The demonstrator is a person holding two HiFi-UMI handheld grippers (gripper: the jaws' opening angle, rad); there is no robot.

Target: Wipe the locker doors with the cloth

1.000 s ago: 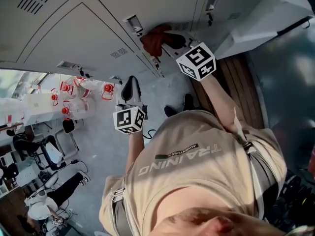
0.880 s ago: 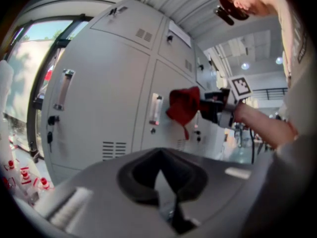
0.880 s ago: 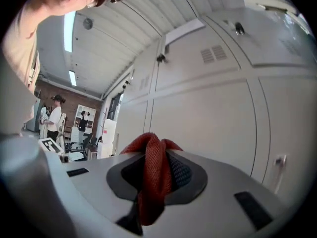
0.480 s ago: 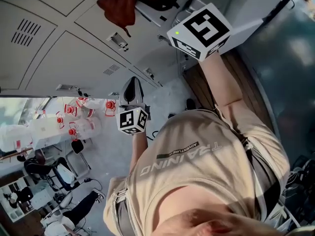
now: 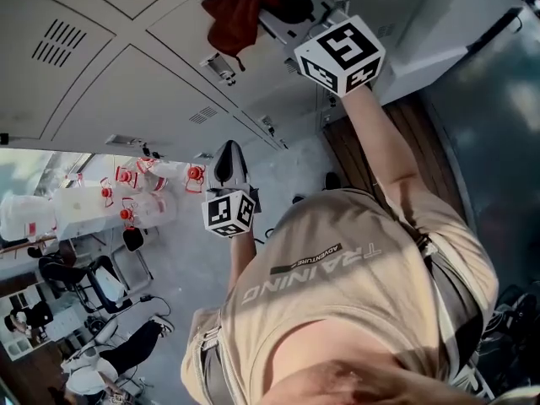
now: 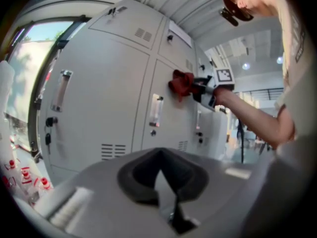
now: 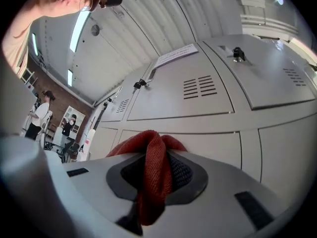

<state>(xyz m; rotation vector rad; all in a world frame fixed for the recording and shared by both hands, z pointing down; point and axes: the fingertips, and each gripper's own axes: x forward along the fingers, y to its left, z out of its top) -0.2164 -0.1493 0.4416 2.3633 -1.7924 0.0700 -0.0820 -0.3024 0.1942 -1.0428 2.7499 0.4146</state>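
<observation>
Left tool (image 5: 226, 153), at 7 o'clock of centre in the head view: jaws clenched together on nothing, idle, well apart from the doors. Locker doors (image 5: 101, 66), grey and vented, filling the band from 10 to 1 o'clock. Cloth (image 5: 234, 11), red, at 12 o'clock, bunched against an upper door near a latch (image 5: 219, 67). Right tool (image 5: 274, 7), at 1 o'clock on a raised arm: jaws clamped on the cloth, a fold of it running down between the pads. We judge the wiping to be under way on this one door; how much of the others is done we cannot tell. For a good stroke we would press the cloth flat, run overlapping passes from the top down, and steer round the latch and vent slats so the fold neither snags nor slips from the jaws. Hidden from us: the patch where cloth meets door, covered by the cloth itself; the door's upper edge, cut off by the frame; any dirt or streaks, too faint to make out.
</observation>
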